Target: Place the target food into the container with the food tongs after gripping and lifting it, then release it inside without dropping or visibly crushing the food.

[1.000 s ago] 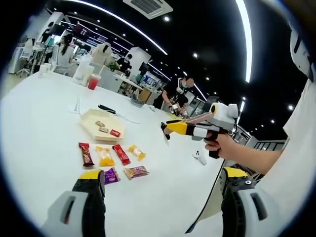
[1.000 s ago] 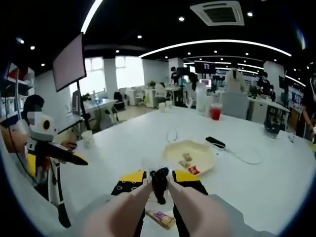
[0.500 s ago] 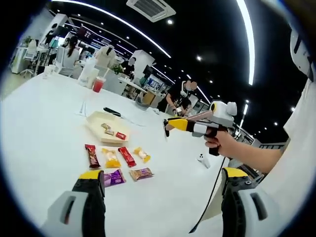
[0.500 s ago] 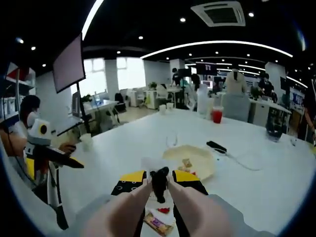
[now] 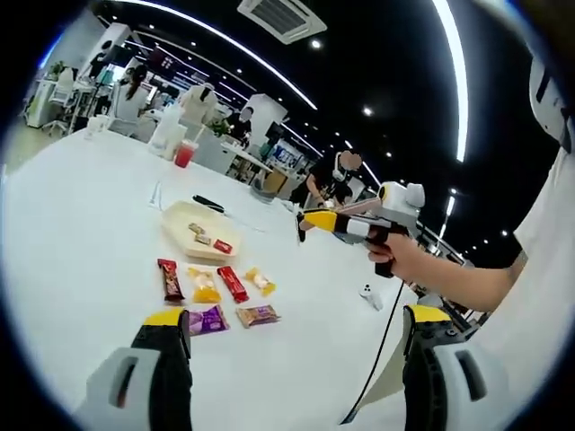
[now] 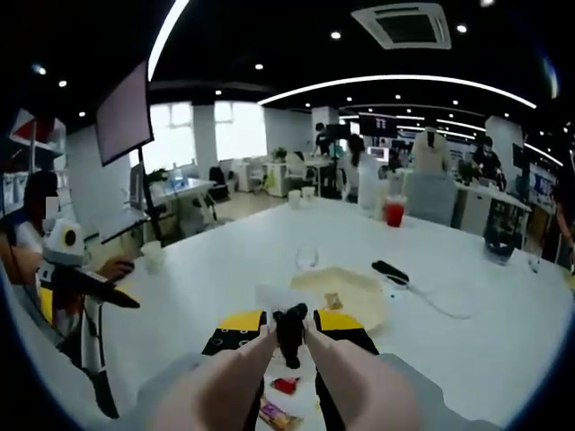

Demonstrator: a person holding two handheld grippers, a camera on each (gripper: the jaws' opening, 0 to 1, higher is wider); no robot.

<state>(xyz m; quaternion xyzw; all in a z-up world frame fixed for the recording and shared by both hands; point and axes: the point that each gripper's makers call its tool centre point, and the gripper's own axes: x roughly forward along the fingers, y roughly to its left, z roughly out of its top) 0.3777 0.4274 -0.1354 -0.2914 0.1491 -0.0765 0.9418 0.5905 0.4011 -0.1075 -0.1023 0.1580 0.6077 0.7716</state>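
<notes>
My right gripper is shut on the food tongs, whose two pale arms meet at black tips with nothing between them. The tips hang in the air above the table. Below them lie a red packet and a brown packet. The cream container sits beyond, with a snack in it. In the left gripper view several wrapped snacks lie in front of the container: a red bar, a yellow packet, a purple packet. My left gripper is wide open and empty, off to the side.
A red drink cup and a black device with a cable lie behind the container. A small white object sits near the table's edge. A paper cup and a glass stand on the table. People stand at desks behind.
Both views have shifted slightly with the hands. The red packet now shows between the tong arms. The snacks have not moved and nothing was picked up.
</notes>
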